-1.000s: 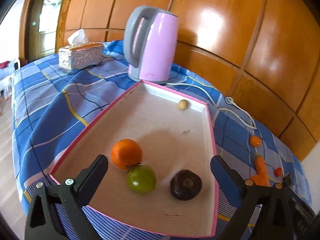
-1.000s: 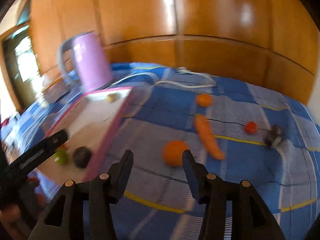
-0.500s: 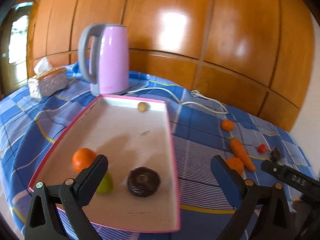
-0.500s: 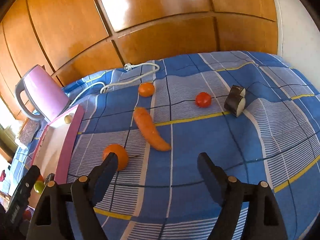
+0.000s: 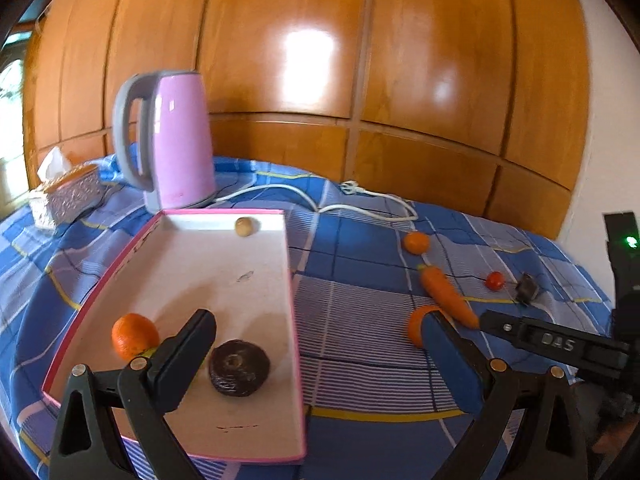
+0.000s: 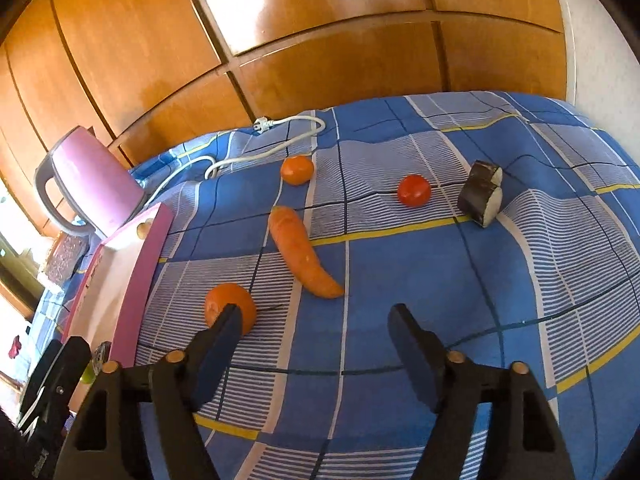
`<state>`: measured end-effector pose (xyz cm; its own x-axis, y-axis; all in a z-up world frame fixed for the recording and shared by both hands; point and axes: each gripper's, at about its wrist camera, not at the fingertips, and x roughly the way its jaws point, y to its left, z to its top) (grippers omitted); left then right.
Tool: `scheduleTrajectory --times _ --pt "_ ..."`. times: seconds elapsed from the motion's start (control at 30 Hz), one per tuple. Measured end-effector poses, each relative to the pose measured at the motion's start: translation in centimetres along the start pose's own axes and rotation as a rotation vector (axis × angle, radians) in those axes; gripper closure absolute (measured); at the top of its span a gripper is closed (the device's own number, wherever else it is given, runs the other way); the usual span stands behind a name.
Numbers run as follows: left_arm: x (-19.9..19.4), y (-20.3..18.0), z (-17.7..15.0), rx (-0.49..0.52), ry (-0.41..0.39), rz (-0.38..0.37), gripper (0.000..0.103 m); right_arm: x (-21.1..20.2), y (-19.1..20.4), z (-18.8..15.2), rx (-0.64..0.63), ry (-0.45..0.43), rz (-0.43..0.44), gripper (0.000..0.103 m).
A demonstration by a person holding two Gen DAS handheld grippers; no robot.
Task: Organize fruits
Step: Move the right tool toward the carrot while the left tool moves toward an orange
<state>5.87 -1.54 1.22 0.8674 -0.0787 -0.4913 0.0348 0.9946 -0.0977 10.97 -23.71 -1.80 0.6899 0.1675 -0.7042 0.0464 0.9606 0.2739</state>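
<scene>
A pink-rimmed white tray (image 5: 292, 280) holds an orange (image 5: 134, 335), a dark round fruit (image 5: 239, 367) and a small tan ball (image 5: 244, 227). On the blue checked cloth lie an orange (image 6: 236, 307), a carrot (image 6: 301, 258), a small orange (image 6: 297, 169), a tomato (image 6: 414, 190) and an eggplant piece (image 6: 480, 194). My left gripper (image 5: 316, 328) is open and empty above the tray's near right edge. My right gripper (image 6: 314, 318) is open and empty, just short of the near orange and the carrot tip.
A pink kettle (image 5: 176, 140) stands behind the tray, its white cord (image 5: 360, 200) trailing across the cloth. A tissue box (image 5: 66, 196) sits far left. A wooden panelled wall (image 5: 360, 60) backs the table. The tray's side (image 6: 140, 280) lies left of the right gripper.
The left gripper has swung right, from over the tray towards its right edge. The right gripper has opened wider and moved closer to the near orange and carrot.
</scene>
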Motion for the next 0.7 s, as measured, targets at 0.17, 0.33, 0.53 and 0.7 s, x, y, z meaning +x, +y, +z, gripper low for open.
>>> scheduleTrajectory --times 0.17,0.33,0.53,0.7 --pt "0.6 -2.6 0.1 0.112 0.01 -0.033 0.0 0.0 0.1 0.1 -0.013 -0.01 -0.007 0.057" --pt "2.0 -5.0 0.3 0.186 0.039 -0.079 0.001 -0.1 -0.3 0.4 -0.006 -0.019 0.007 0.06" --pt "5.4 -6.0 0.9 0.154 0.148 -0.183 0.008 0.2 -0.8 0.9 0.033 -0.004 0.059 0.06" --pt "8.2 -7.0 0.3 0.14 0.248 -0.264 0.035 0.7 -1.5 1.8 0.078 -0.018 0.09 0.06"
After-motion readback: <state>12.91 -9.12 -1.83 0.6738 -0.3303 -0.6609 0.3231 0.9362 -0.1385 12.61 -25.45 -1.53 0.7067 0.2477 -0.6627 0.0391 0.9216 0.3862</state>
